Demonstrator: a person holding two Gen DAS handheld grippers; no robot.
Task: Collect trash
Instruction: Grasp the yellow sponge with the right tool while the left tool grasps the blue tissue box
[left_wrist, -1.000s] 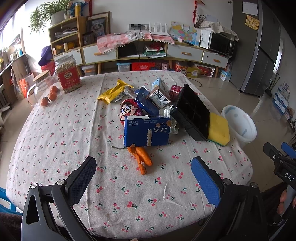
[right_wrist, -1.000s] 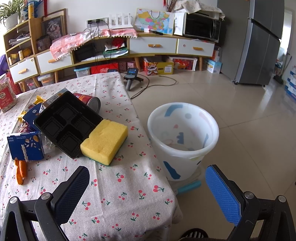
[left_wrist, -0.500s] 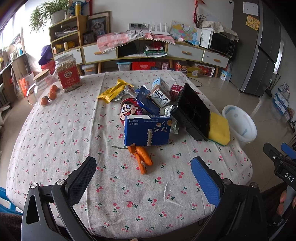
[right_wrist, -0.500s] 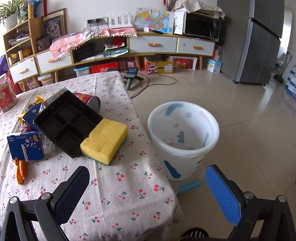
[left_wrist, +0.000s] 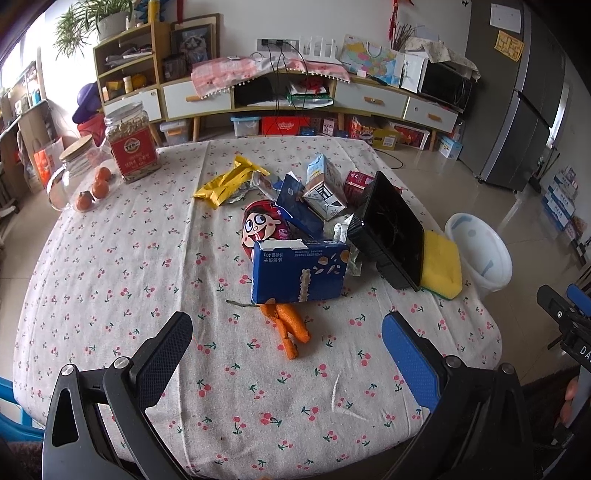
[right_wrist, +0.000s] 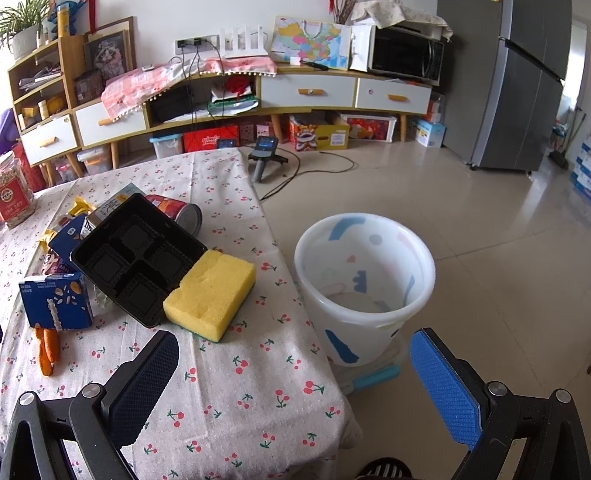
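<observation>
Trash lies piled mid-table: a blue carton (left_wrist: 300, 270), orange peel (left_wrist: 286, 326), a red cartoon wrapper (left_wrist: 260, 226), a yellow wrapper (left_wrist: 225, 182), a small milk carton (left_wrist: 325, 188), a red can (right_wrist: 177, 214), a black plastic tray (right_wrist: 136, 258) and a yellow sponge (right_wrist: 210, 295). A white bin (right_wrist: 364, 284) stands on the floor beside the table's right edge. My left gripper (left_wrist: 286, 345) is open, hovering near the front edge, just short of the peel. My right gripper (right_wrist: 295, 369) is open over the table's corner, between sponge and bin.
A red-labelled jar (left_wrist: 131, 147) and a glass jar with oranges (left_wrist: 79, 177) stand at the table's far left. A low cabinet (right_wrist: 295, 92) lines the back wall, a fridge (right_wrist: 517, 85) stands at right, and a cable and a handheld device (right_wrist: 264, 155) lie on the floor.
</observation>
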